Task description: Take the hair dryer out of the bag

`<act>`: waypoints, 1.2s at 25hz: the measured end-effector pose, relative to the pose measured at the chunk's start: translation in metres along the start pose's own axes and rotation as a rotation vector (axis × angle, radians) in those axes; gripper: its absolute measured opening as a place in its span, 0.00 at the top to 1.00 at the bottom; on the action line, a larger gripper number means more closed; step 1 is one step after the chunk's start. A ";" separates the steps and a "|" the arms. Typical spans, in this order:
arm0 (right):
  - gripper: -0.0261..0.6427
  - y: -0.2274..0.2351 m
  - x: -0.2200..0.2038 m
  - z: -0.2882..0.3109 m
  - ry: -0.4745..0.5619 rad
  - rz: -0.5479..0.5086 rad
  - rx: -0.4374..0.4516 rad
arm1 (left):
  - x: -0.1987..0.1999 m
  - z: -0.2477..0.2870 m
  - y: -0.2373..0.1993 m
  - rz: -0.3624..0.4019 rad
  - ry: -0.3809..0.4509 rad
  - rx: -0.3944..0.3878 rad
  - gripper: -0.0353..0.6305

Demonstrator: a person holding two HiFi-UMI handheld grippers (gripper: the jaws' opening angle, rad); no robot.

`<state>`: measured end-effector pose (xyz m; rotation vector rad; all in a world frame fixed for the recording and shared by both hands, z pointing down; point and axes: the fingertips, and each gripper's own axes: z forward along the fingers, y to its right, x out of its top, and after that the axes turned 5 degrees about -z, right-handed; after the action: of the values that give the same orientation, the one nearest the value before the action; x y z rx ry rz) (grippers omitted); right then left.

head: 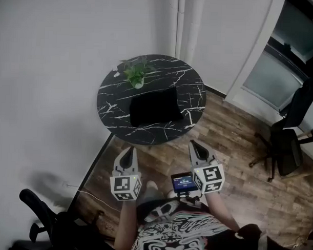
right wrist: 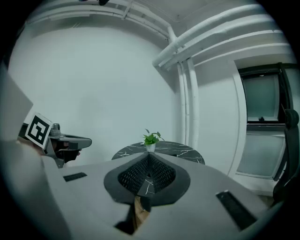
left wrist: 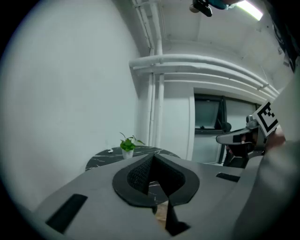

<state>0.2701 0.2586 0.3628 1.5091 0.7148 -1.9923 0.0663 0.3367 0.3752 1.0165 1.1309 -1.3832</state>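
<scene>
A black bag (head: 153, 107) lies flat on the round black marble table (head: 111, 97), near its front middle. The hair dryer does not show in any view. My left gripper (head: 128, 151) is shut and held in the air short of the table's near edge, a little left of the bag. My right gripper (head: 193, 145) is shut too, level with the left one and to the bag's right. Nothing is between either pair of jaws. In the left gripper view the shut jaws point at the table (left wrist: 101, 157). In the right gripper view the jaws meet in front of the table (right wrist: 187, 152).
A small potted plant (head: 136, 72) stands at the table's far left, also seen as the plant (left wrist: 127, 145) and the plant (right wrist: 151, 139). Black office chairs stand at the right (head: 287, 136) and at the lower left (head: 40, 215). White walls and pipes (head: 185, 25) lie behind the table. The floor is wood.
</scene>
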 end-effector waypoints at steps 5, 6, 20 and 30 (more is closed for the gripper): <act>0.93 -0.002 -0.004 -0.003 -0.007 0.004 0.007 | -0.001 -0.003 0.000 -0.085 -0.005 -0.028 0.93; 0.93 -0.002 -0.005 -0.004 -0.007 0.004 0.006 | -0.001 -0.004 0.001 -0.071 -0.005 -0.026 0.93; 0.93 -0.010 -0.007 -0.010 0.019 0.055 0.042 | -0.004 -0.016 0.005 0.029 -0.024 0.029 0.93; 0.93 -0.005 -0.008 0.023 0.001 0.052 0.055 | 0.000 0.000 -0.015 0.023 -0.009 0.065 0.92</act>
<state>0.2531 0.2468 0.3763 1.5442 0.6195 -1.9875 0.0510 0.3367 0.3770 1.0650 1.0704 -1.4130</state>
